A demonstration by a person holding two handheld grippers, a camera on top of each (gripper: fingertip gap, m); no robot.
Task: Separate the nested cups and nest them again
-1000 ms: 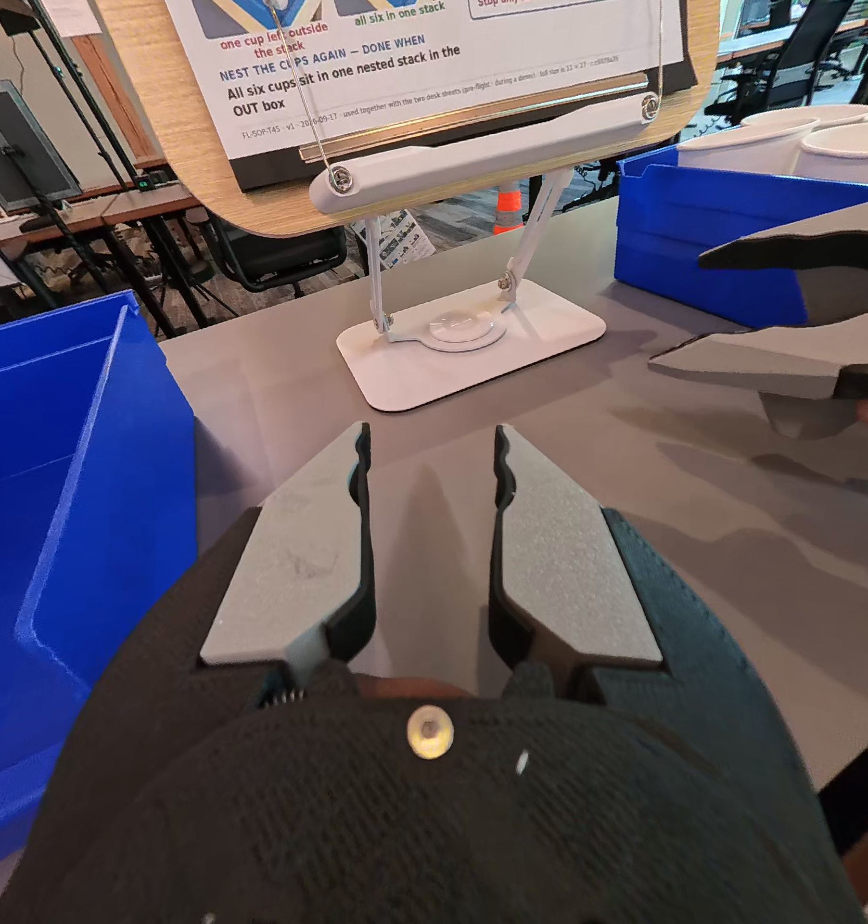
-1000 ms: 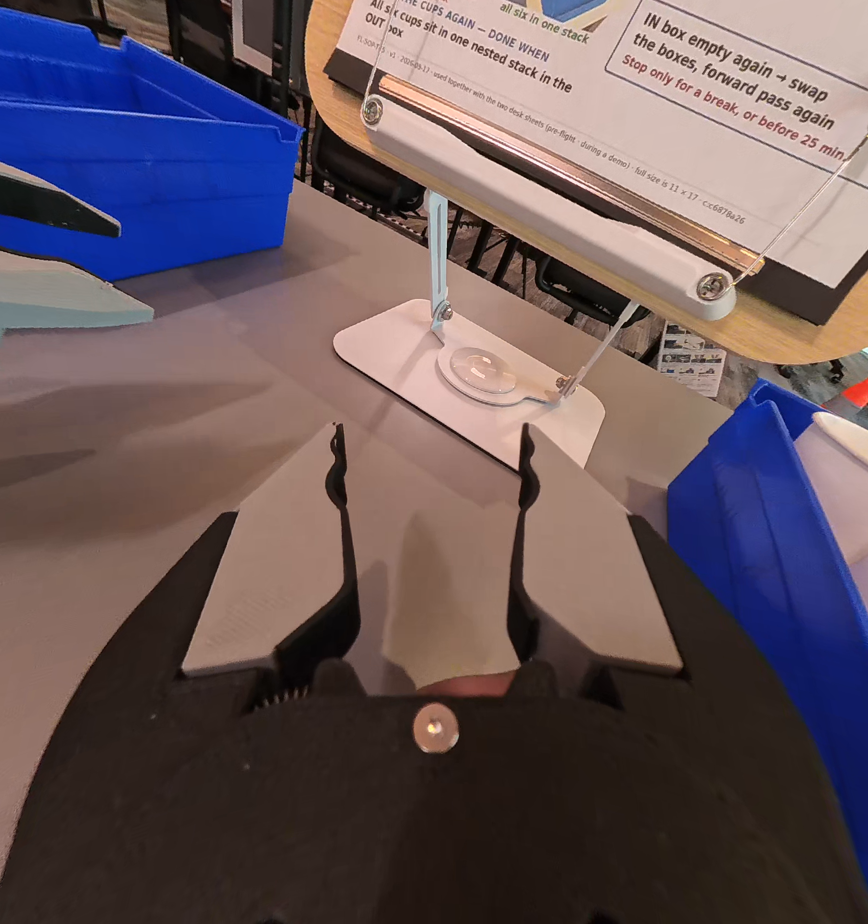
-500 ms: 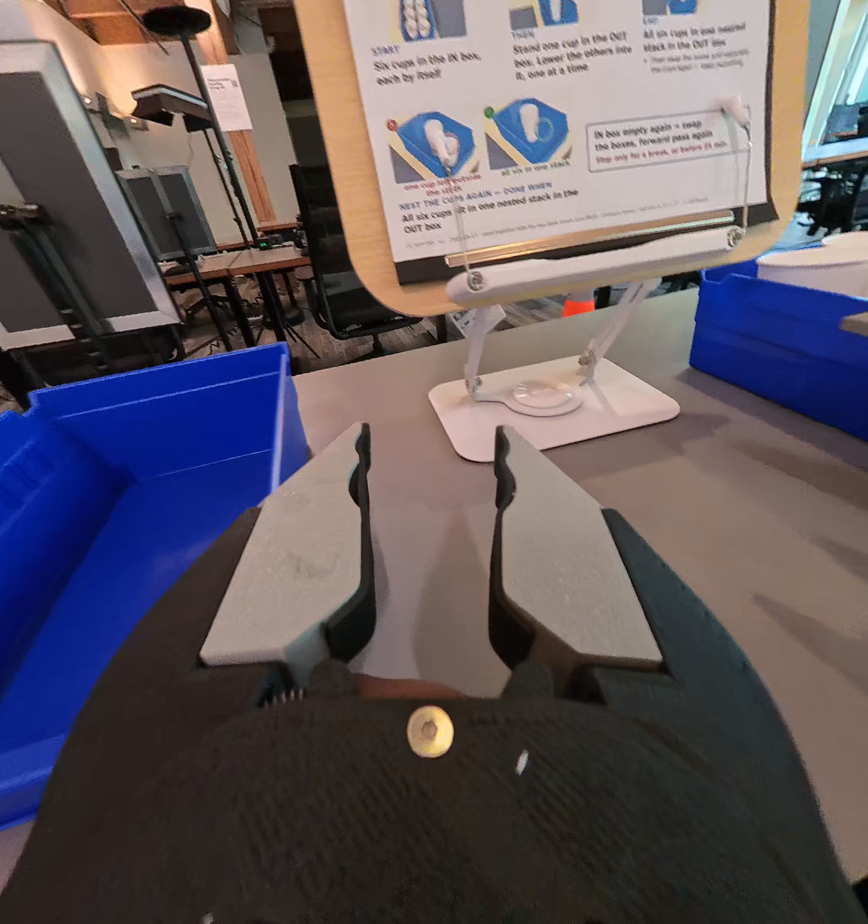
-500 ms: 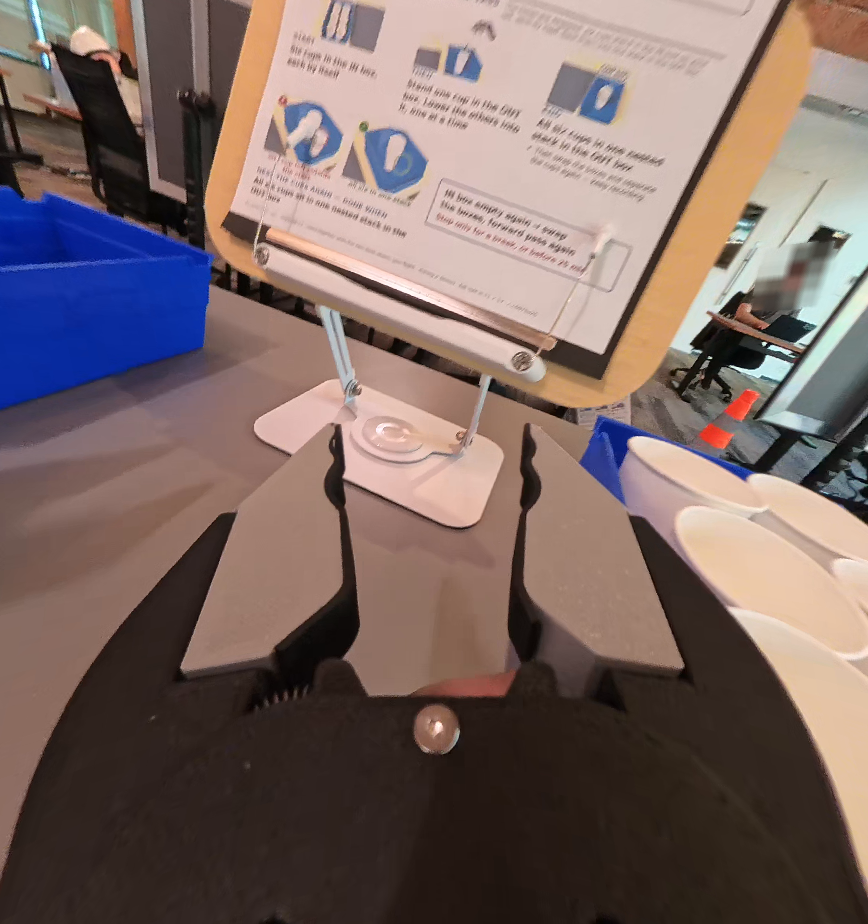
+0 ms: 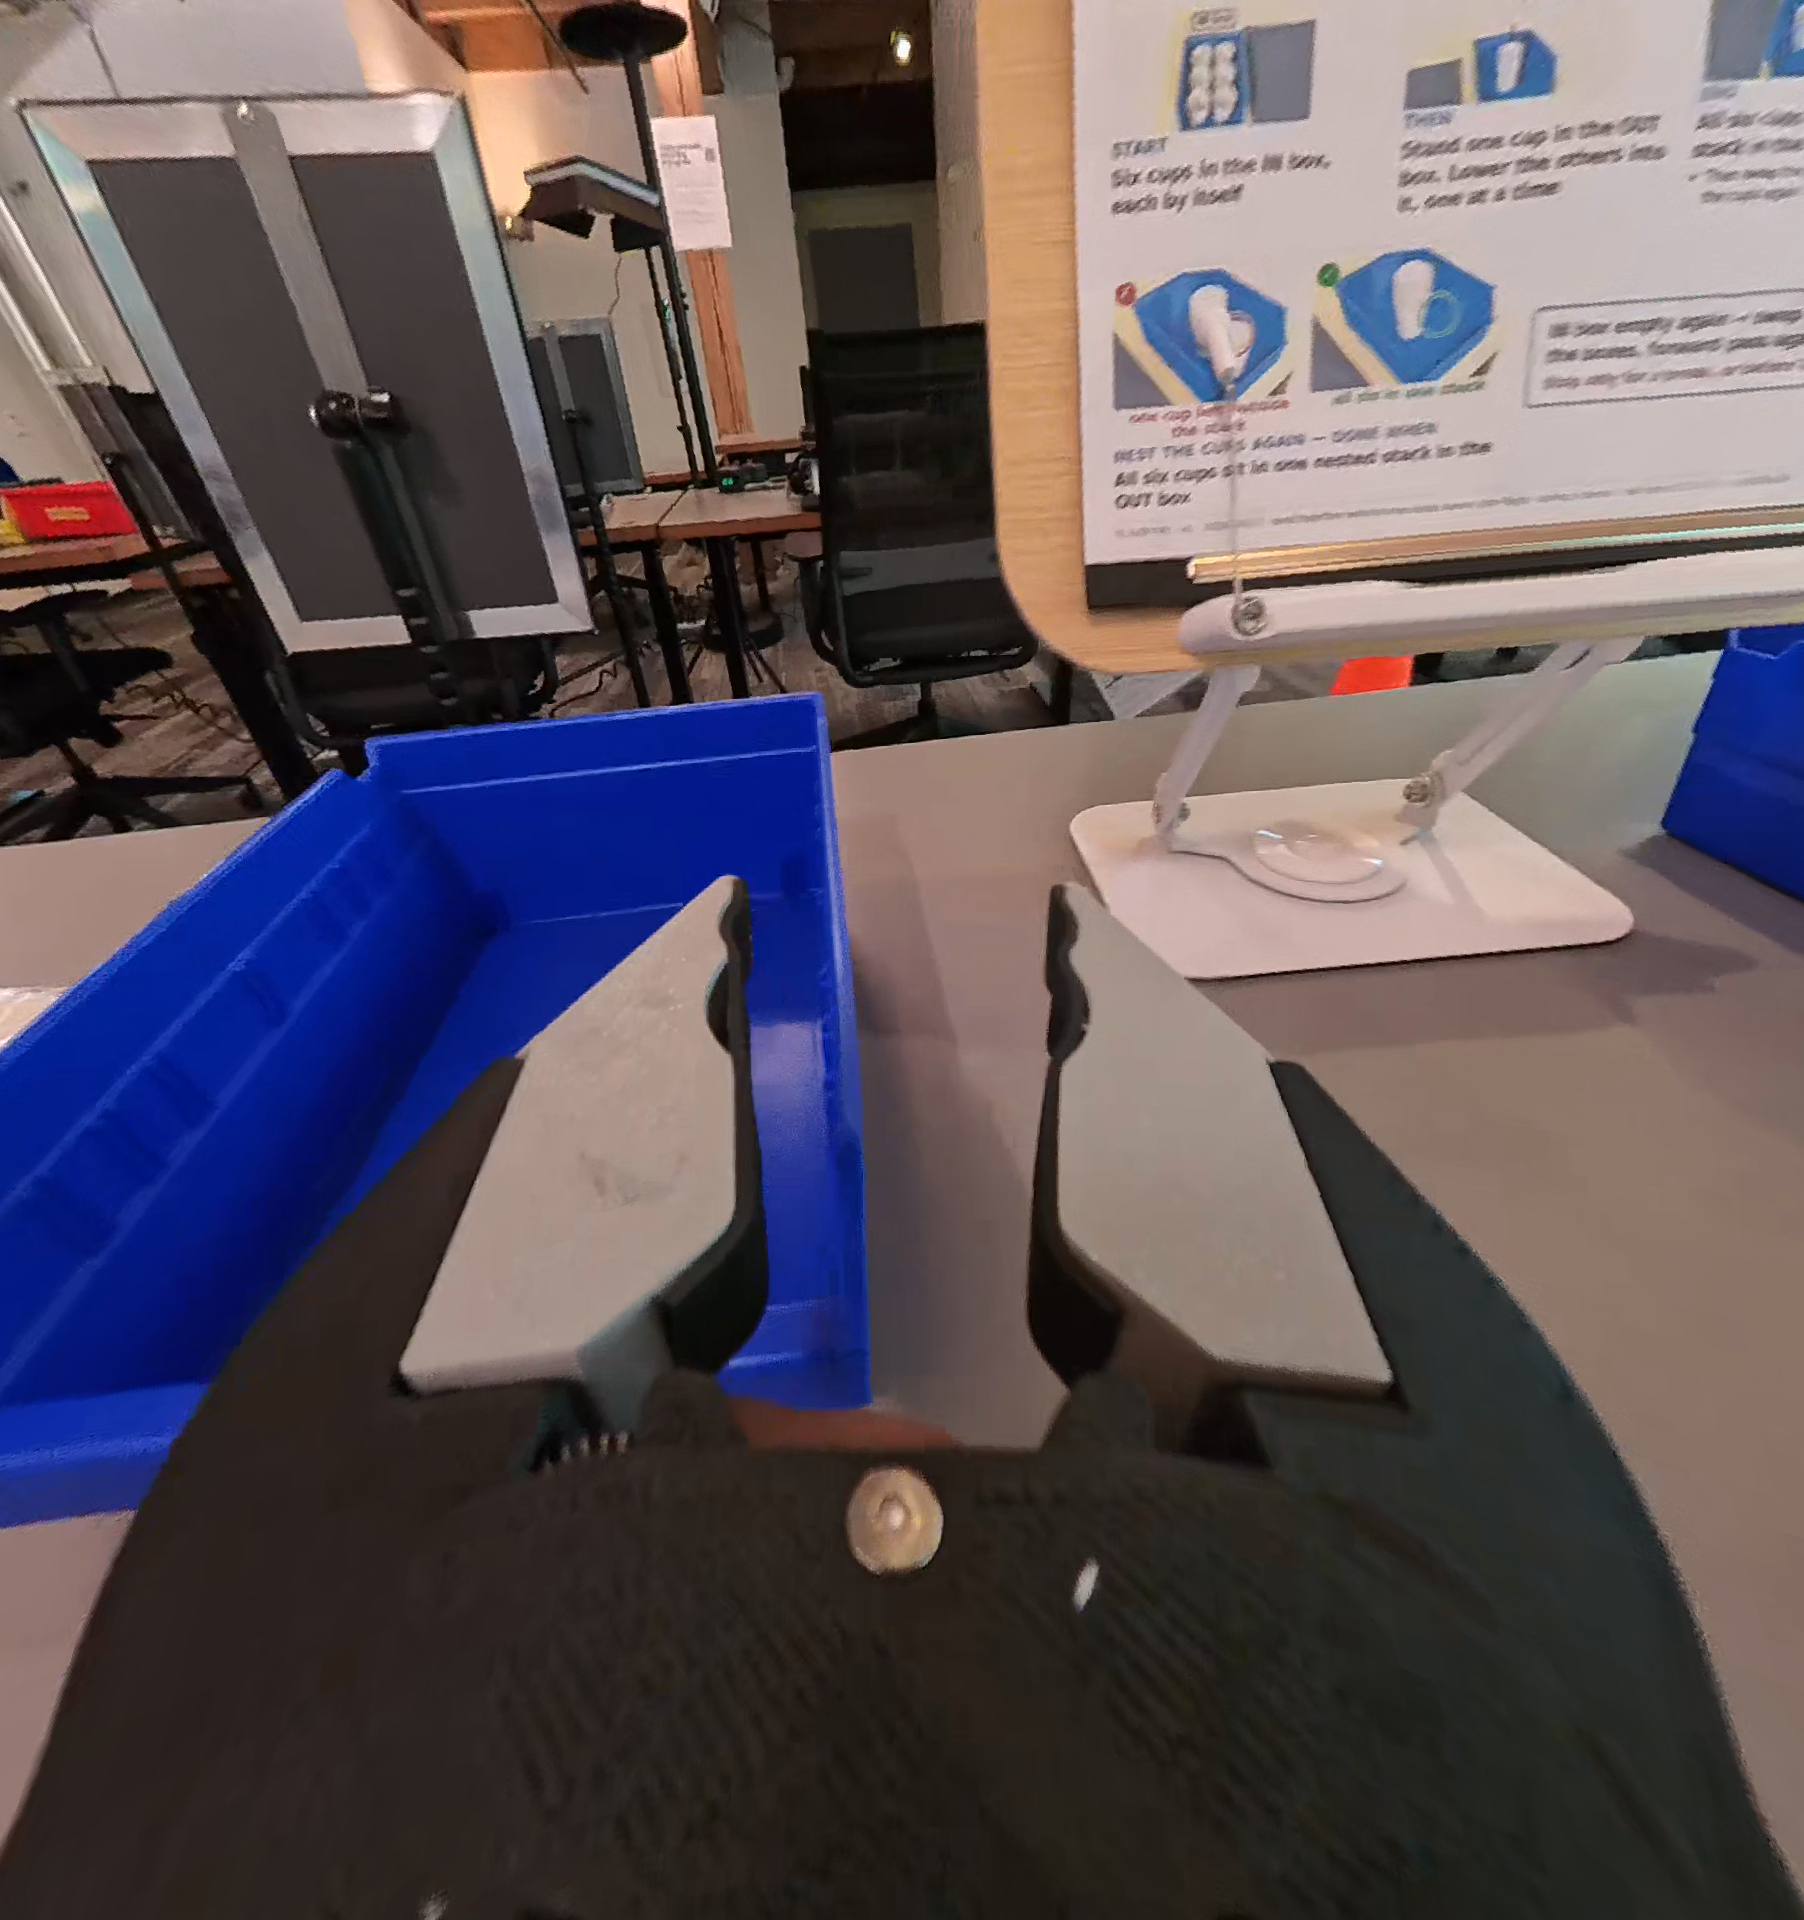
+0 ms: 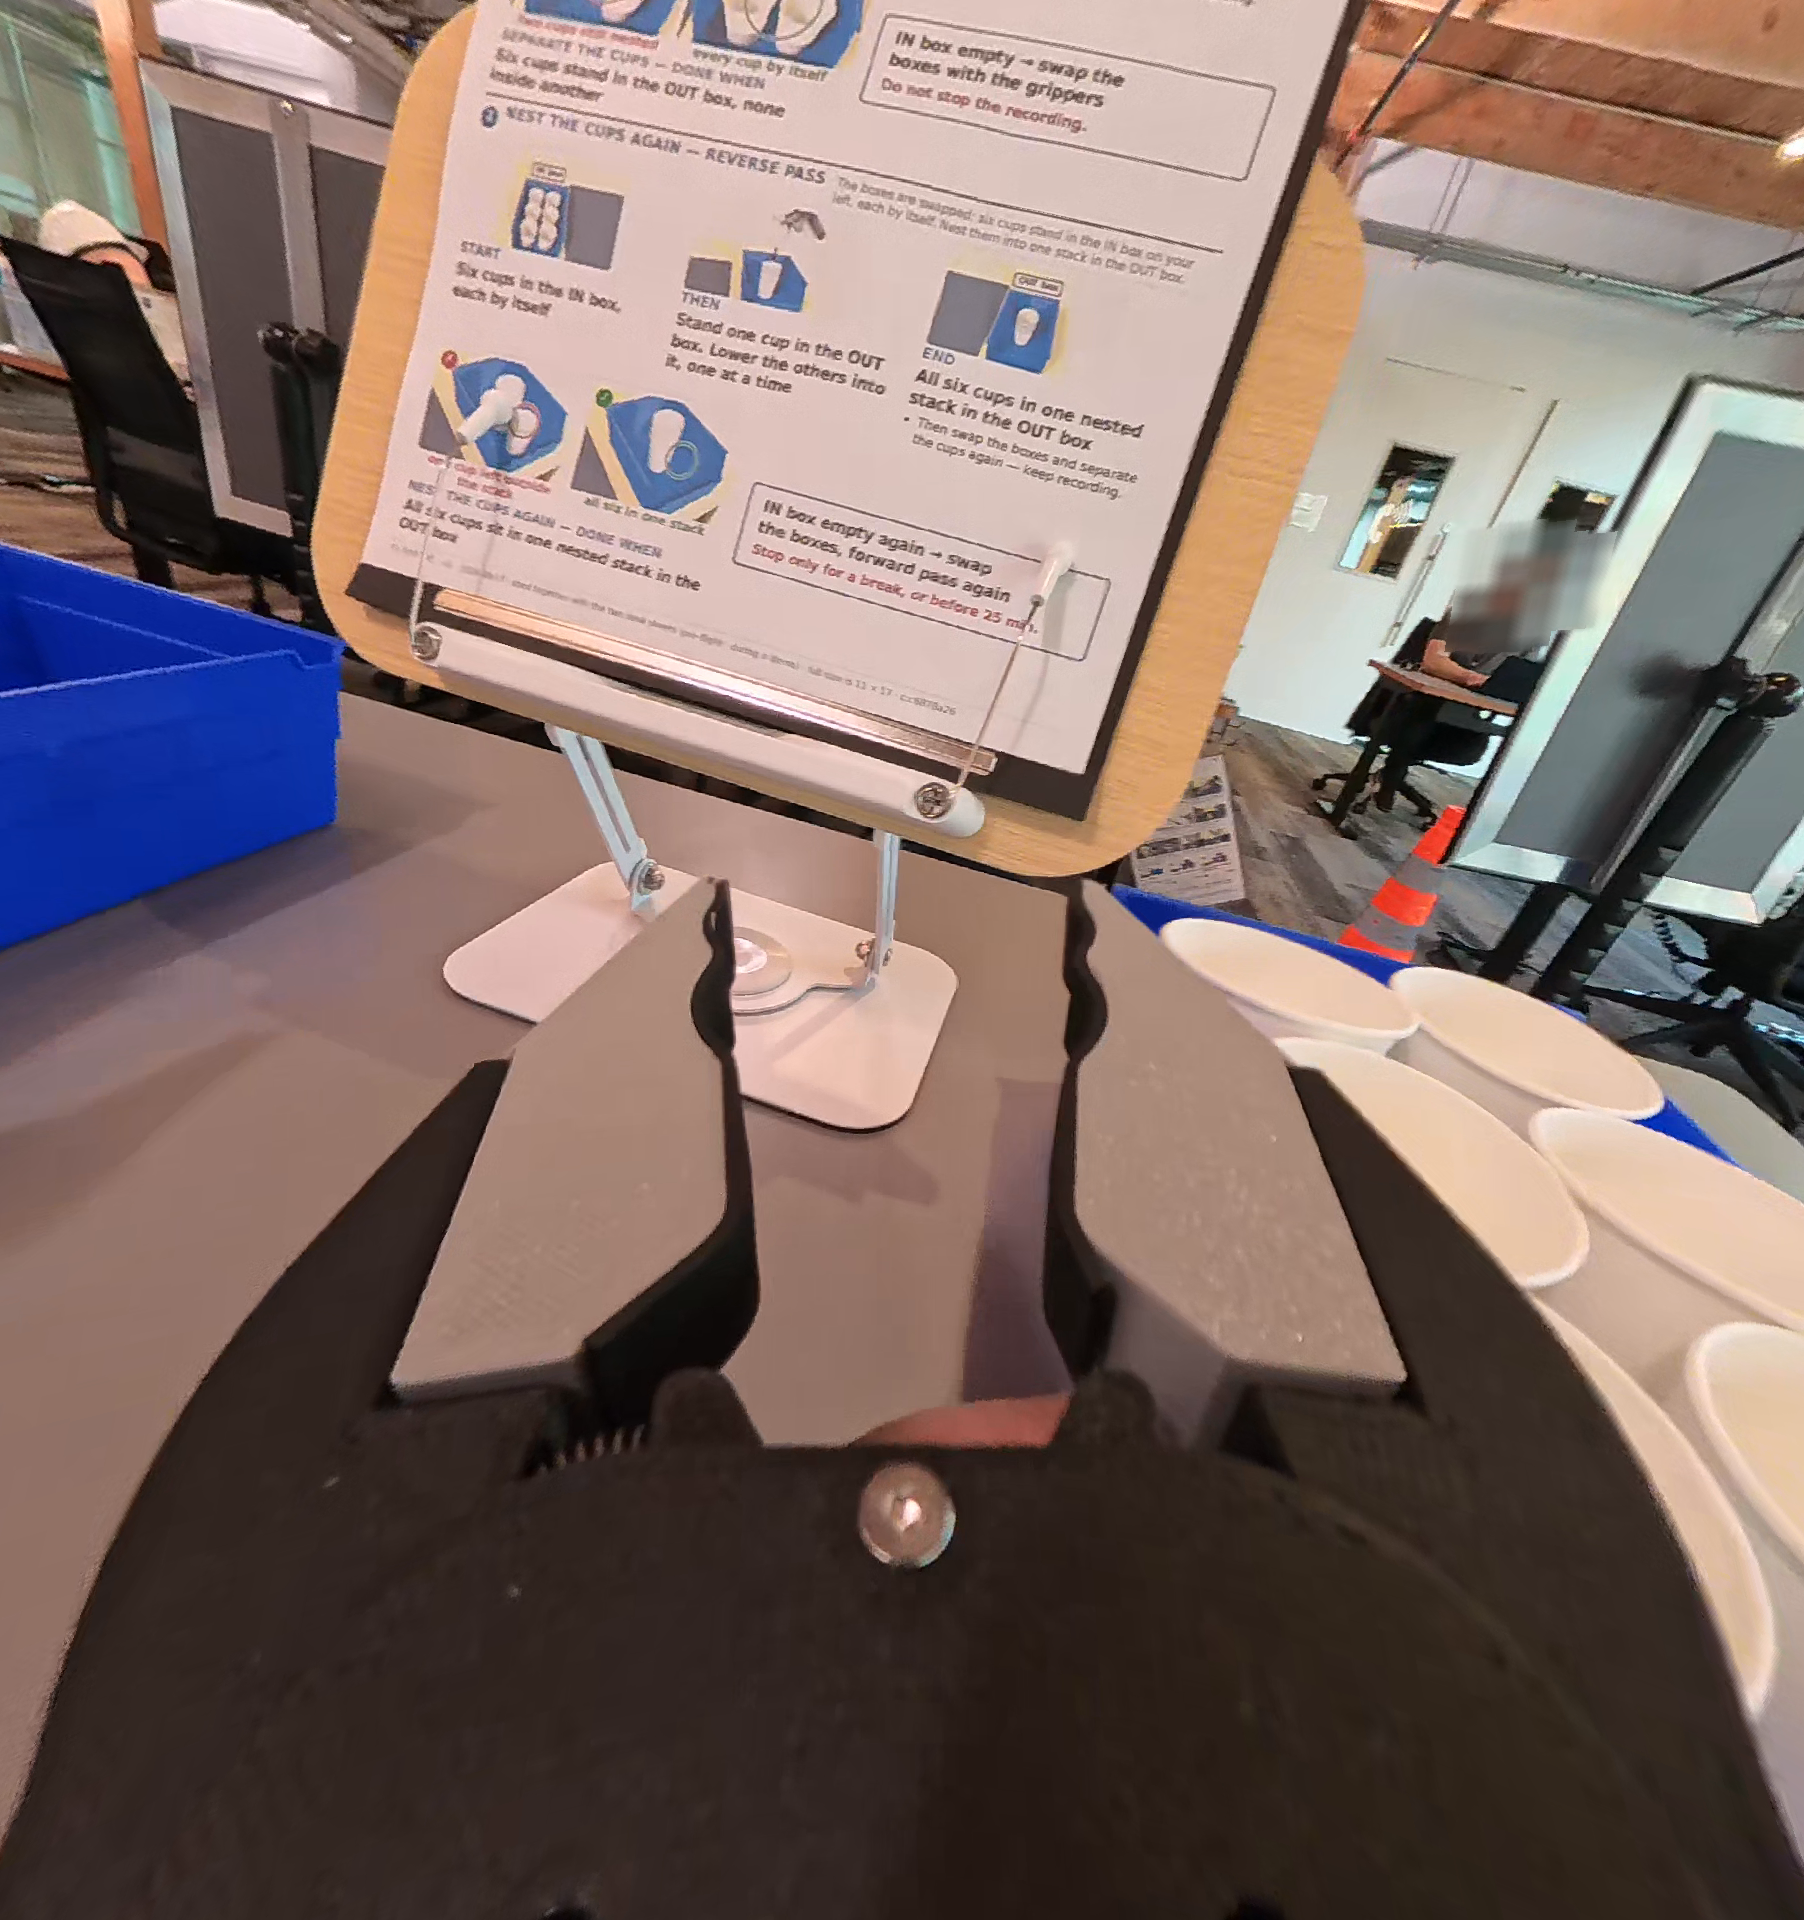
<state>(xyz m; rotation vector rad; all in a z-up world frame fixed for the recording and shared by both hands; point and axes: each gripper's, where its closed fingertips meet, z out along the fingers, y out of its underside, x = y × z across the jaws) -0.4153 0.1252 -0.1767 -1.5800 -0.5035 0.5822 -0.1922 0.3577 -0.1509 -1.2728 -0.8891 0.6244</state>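
Observation:
Several white paper cups stand upright, each by itself, in a blue bin at the right of the right wrist view. My right gripper is open and empty, above the grey table just left of the cups. My left gripper is open and empty, over the right wall of an empty blue bin in the left wrist view. That empty bin also shows at the far left of the right wrist view. The cup bin's corner shows at the right edge of the left wrist view.
A white stand with a wooden board and an instruction sheet sits at the back middle of the grey table, between the two bins. Office chairs, screens and an orange cone are behind the table.
Both grippers have tilted up and swung outward: the left toward the empty bin, the right toward the cups. Each has left the other's view. Both stayed open.

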